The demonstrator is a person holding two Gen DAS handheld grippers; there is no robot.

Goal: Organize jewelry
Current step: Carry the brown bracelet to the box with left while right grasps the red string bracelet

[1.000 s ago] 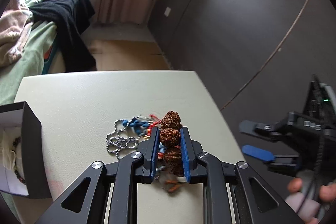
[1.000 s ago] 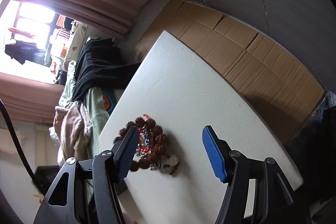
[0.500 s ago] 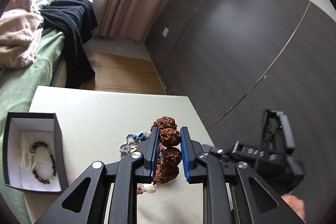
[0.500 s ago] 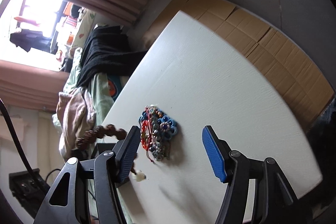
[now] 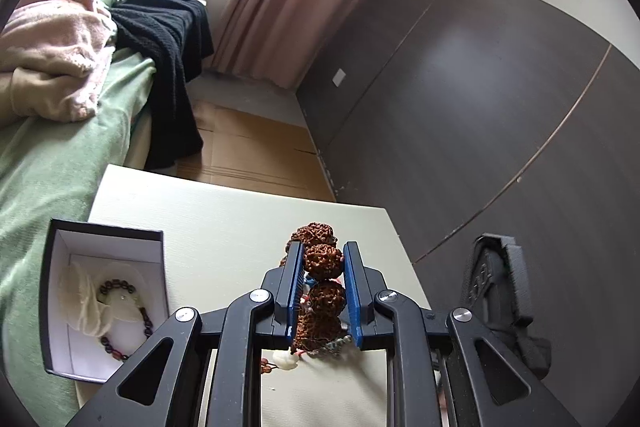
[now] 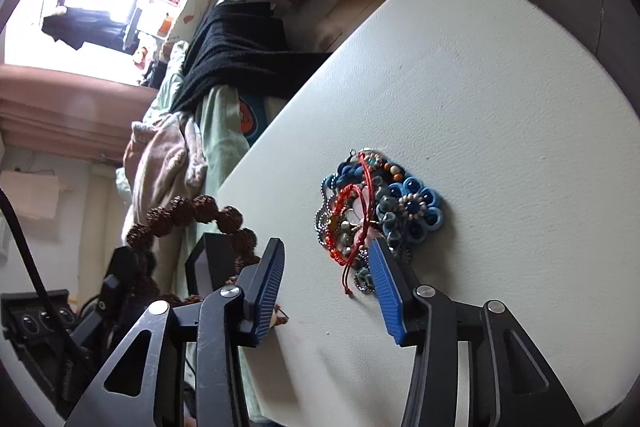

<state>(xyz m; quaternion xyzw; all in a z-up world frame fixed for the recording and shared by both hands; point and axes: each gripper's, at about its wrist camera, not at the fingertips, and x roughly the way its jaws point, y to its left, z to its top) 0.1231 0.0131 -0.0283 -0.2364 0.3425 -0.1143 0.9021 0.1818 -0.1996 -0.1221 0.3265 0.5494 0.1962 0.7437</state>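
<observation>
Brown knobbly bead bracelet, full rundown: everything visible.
The brown knobbly bead bracelet is a loop of large, rough, seed-like beads with a whitish piece hanging at its bottom. It is pinched between the blue pads of the left tongs, lifted off the white table and draping in an arc.

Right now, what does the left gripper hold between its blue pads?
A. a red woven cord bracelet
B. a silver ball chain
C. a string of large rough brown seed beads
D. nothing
C: the left gripper is shut on the string of large rough brown seed beads, lifted above the white table.
</observation>
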